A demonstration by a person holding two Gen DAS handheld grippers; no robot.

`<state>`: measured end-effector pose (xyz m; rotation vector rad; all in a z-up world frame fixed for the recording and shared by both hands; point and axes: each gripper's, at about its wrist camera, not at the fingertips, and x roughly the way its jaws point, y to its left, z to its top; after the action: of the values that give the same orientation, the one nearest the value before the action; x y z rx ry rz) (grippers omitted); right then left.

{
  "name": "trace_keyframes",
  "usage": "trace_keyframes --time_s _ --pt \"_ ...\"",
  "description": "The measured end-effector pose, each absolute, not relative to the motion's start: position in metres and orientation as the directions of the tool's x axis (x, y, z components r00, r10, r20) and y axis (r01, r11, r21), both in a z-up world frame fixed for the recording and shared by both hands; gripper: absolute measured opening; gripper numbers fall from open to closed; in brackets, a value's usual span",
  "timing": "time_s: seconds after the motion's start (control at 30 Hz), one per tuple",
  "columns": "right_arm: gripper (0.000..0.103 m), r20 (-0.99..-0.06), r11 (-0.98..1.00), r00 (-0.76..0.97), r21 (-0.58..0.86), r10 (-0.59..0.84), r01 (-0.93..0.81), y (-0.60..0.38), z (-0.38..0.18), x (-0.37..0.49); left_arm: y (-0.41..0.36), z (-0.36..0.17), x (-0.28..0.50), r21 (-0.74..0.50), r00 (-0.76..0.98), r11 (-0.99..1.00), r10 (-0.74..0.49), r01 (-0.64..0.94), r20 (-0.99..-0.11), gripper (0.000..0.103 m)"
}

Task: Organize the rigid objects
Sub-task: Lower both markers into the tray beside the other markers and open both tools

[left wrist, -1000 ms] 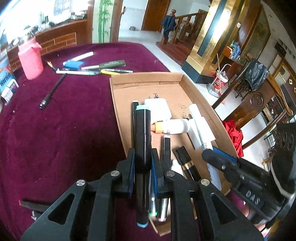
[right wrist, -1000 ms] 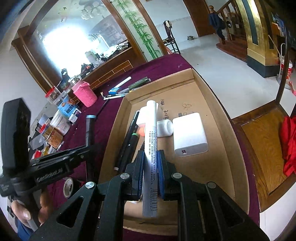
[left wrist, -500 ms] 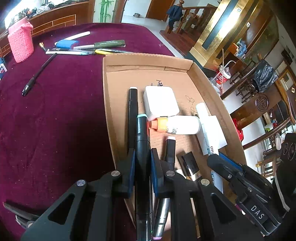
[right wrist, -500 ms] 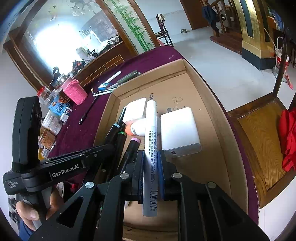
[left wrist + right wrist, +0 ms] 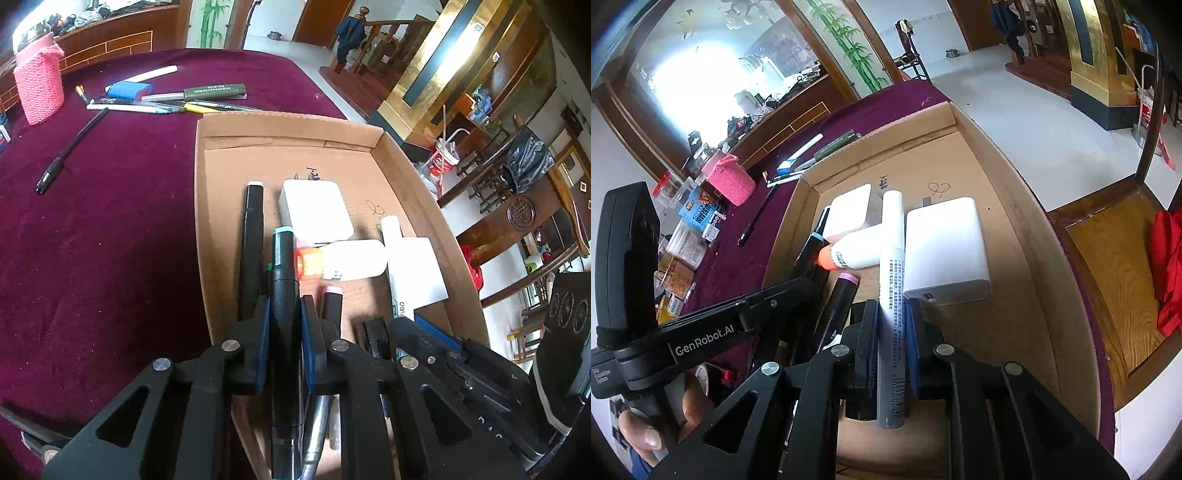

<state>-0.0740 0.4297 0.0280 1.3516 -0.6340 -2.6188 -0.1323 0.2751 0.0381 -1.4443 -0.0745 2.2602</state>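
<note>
A black marker with a teal cap [image 5: 282,295] is gripped between the closed jaws of the left gripper [image 5: 283,332], over the cardboard tray's [image 5: 413,162] left side. A white marker [image 5: 892,280] is clamped in the right gripper [image 5: 892,343], beside a white power bank [image 5: 945,243]. The tray is set on the maroon desk [image 5: 103,229]; loose pens [image 5: 207,96] are left near its far edge.

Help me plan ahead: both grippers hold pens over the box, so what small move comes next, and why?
Probably lower the left gripper slightly and release the black marker: it already lies along the markers inside the cardboard box.
</note>
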Motion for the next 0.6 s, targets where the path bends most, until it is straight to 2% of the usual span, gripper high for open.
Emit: trace_keyframes --time_s 0.6 --pt "0.013 -0.732 -0.91 -0.613 0.412 -0.296 -0.053 0.4283 0.0275 -0.074 0.269 0.0324 -0.1358 -0.318 -0.36 -0.894 0.422 -0.314 -0.832 0.013"
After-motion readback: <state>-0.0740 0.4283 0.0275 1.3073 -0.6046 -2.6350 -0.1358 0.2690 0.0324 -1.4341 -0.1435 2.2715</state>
